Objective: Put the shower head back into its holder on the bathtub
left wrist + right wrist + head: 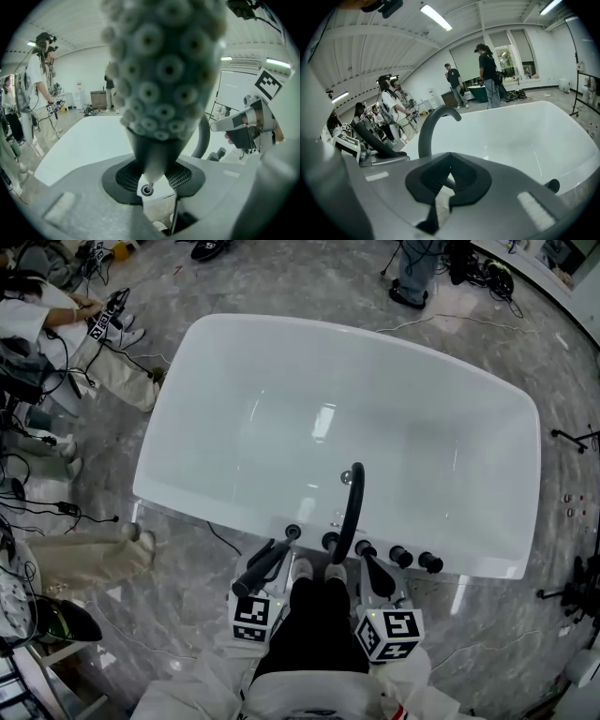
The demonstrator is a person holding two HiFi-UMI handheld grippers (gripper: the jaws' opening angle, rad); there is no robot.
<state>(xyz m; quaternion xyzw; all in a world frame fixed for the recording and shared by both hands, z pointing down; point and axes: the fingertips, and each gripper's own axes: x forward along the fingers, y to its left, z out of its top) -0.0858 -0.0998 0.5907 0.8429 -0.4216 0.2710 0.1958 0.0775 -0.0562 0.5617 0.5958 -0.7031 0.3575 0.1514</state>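
The black shower head (pixel 159 70) fills the left gripper view, its grey nozzle face toward the camera. My left gripper (pixel 152 177) is shut on its tapering lower end. Just under that end lies the small round holder socket (pixel 147 189). In the head view the shower head (pixel 255 572) slants over the white bathtub's near rim (pixel 234 512), just short of the holder (pixel 293 532), with the left gripper (pixel 274 557) around it. My right gripper (pixel 371 564) hovers right of the black faucet spout (pixel 351 512). In its own view the right gripper (pixel 447 177) is shut with nothing in it.
Black knobs (pixel 401 556) line the near rim right of the spout. The faucet spout (pixel 431 126) arches between the two grippers. People (pixel 487 75) stand beyond the tub, another sits on the floor (pixel 56 324), and cables (pixel 37 512) lie on the floor.
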